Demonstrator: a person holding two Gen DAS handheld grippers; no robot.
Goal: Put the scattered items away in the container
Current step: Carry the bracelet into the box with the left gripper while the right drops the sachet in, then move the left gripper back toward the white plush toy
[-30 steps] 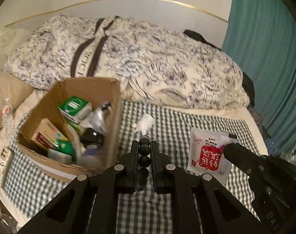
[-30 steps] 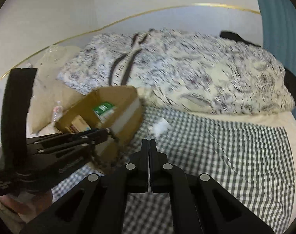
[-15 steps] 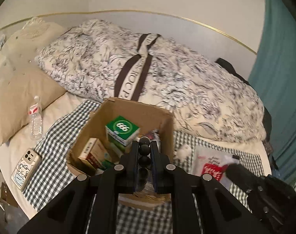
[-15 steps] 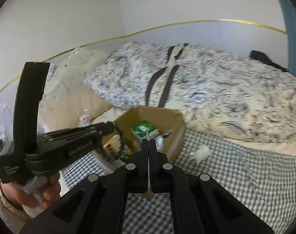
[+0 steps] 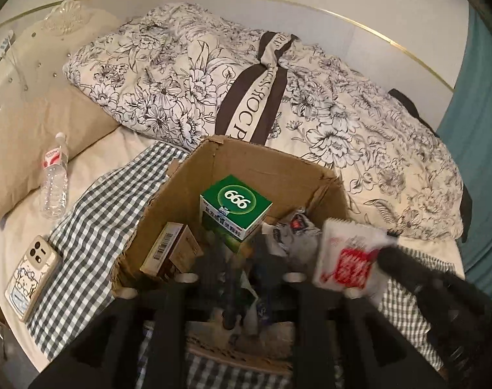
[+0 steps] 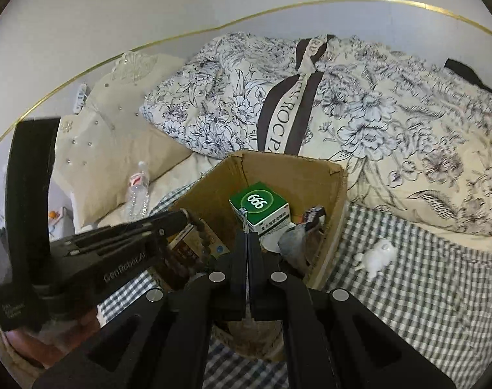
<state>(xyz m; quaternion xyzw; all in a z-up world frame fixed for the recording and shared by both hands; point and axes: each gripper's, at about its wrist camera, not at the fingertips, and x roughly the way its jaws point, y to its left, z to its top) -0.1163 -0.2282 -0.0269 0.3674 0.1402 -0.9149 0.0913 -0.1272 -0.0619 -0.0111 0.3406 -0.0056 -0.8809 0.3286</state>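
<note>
One floral quilt [image 5: 310, 97] fills the far side of the bed beyond both claws, with one beige pillow [image 5: 29, 129] off to their left. One checked cloth [image 6: 424, 275] spreads under everything near, leaving wide bare room to the right of the right claw. One cardboard box [image 5: 265, 168] stands open-topped directly ahead of and below both claws, its torn far rim touching the quilt; its inside is crowded. In it sit one green carton marked 999 [image 5: 234, 207], one brown barcoded carton [image 5: 171, 249] to its left, and crumpled wrappers to its right. The left claw [image 5: 238, 259], blurred, hangs over the box's near wall; its jaws have just been opening, and a dark beaded string [image 6: 202, 236] dangles loose between them. The right claw [image 6: 247, 243] is pressed together on the top edge of one white-and-red sachet [image 5: 346, 256], held at the box's right wall. One clear water bottle [image 5: 53, 178] and one phone [image 5: 32, 269] lie left of the box, one small white wad [image 6: 375, 256] to its right.
</note>
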